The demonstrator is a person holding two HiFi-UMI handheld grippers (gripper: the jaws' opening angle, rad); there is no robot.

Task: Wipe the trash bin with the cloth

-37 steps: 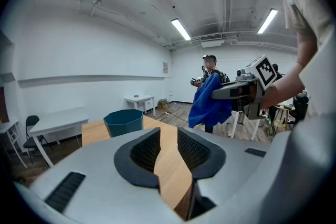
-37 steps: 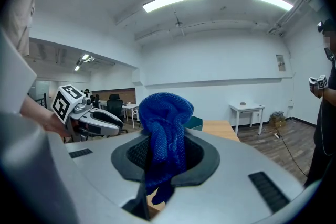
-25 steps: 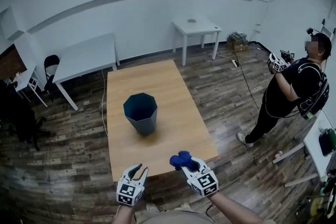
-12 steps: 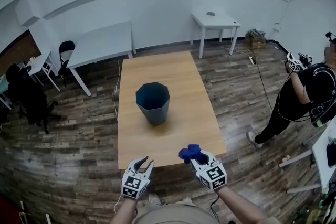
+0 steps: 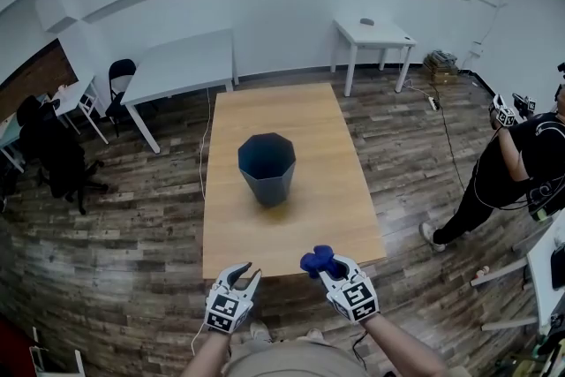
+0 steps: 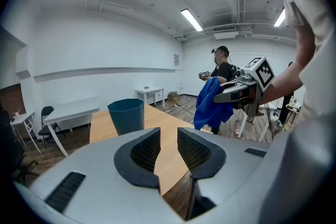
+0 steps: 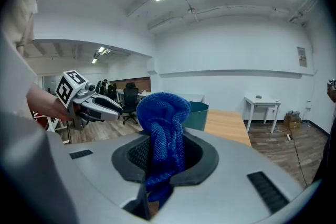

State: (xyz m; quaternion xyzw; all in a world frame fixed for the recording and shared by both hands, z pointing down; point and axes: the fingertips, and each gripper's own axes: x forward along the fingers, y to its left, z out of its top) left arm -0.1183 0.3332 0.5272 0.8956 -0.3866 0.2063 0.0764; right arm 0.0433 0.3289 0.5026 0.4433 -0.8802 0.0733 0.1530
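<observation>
Room: big and bright, with white walls and a wood floor all around.
Left hand-held gripper: at the bottom of the head view, a bit left of the middle. Its jaws are partly open and hold nothing. Only the desk shows through the gap.
Right hand-held gripper: at the bottom too, a bit right of the middle. Its jaws are squeezed tight on the cloth.
Cloth: blue and bunched up. A puffy ball sticks out past the jaws and a tail hangs under them. It looks soft, light and floppy, so I think it will bend around the bin's flat sides. The puffy part in front looks like the part to rub with.
Desk: light brown wood, starting just past the two grippers and running up the middle of the frame.
Trash bin: dark blue-green, standing upright with its open top up, in the middle of the desk. It is well apart from both grippers. It looks stiff, smooth and light, so it may slide or tip when pushed. I think the free left one should pinch the top rim to keep it steady.
Far away: two white tables near the top, and a person at the right edge.
</observation>
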